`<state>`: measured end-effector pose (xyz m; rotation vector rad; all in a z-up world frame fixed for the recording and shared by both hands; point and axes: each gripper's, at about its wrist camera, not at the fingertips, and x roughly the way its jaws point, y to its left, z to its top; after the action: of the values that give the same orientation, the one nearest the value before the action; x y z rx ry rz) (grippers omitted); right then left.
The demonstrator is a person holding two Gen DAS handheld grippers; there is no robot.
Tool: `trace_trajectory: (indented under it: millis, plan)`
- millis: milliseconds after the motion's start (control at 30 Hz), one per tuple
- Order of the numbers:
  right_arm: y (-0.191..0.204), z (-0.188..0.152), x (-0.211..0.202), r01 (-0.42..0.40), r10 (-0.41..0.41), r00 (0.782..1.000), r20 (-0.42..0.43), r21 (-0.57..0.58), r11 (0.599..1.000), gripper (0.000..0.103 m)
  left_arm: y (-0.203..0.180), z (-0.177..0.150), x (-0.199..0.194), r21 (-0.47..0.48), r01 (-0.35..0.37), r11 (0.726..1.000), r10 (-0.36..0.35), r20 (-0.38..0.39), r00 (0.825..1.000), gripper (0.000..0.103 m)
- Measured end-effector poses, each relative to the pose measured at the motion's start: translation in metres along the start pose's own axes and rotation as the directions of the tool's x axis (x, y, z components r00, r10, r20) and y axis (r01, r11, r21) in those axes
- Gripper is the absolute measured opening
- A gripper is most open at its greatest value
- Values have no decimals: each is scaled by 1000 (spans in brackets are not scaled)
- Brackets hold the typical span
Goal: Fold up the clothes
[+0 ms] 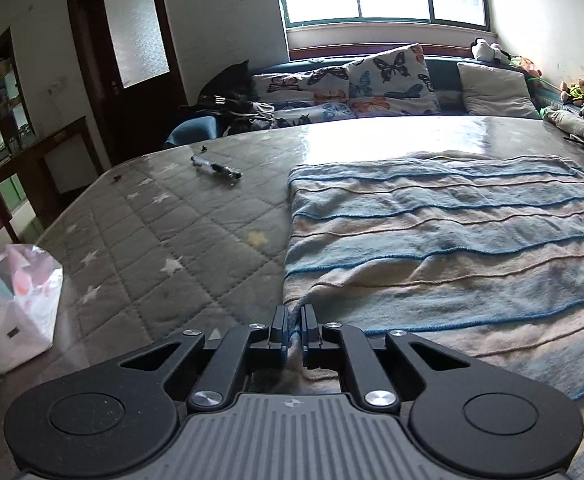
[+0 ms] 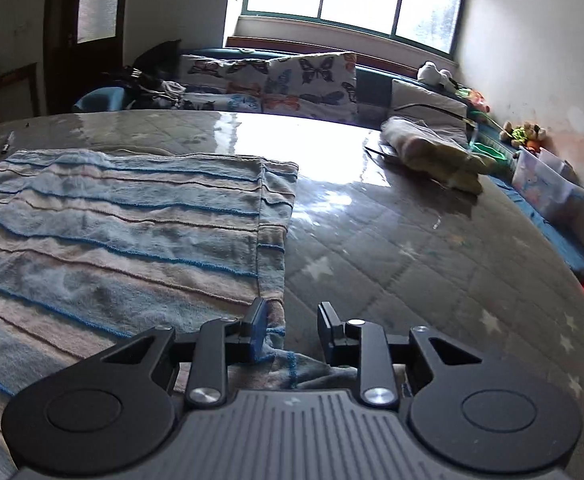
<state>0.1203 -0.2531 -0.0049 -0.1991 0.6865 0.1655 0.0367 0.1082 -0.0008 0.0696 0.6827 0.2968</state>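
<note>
A blue and beige striped cloth (image 1: 431,240) lies spread flat on the grey quilted mattress (image 1: 152,232). My left gripper (image 1: 293,312) is shut on the cloth's near left corner, and a pinch of fabric shows between its fingers. In the right wrist view the same cloth (image 2: 132,232) fills the left half, with its right hem folded over. My right gripper (image 2: 292,312) stands open at the near right corner. Its left finger (image 2: 258,328) rests over the hem, while its right finger is above bare mattress (image 2: 411,260).
A pen-like tool (image 1: 216,166) lies on the mattress far left of the cloth. A plastic bag (image 1: 16,300) sits beside the bed at left. Butterfly pillows (image 1: 391,80) line the headboard. A rolled bundle (image 2: 431,148) and a plastic box (image 2: 543,180) sit far right.
</note>
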Motion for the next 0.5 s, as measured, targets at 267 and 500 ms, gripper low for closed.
trace_trajectory:
  millis: [267, 500]
  plan:
    - [-1, 0, -8, 1, -1, 1000, -14, 17, 1000, 27, 3, 3, -2, -13, 6, 1000, -6, -15, 1000, 12]
    - [-4, 20, 2, -85, 86, 996, -3, 49, 995, 27, 3, 24, 2, -31, 70, 997, -71, -10, 997, 12]
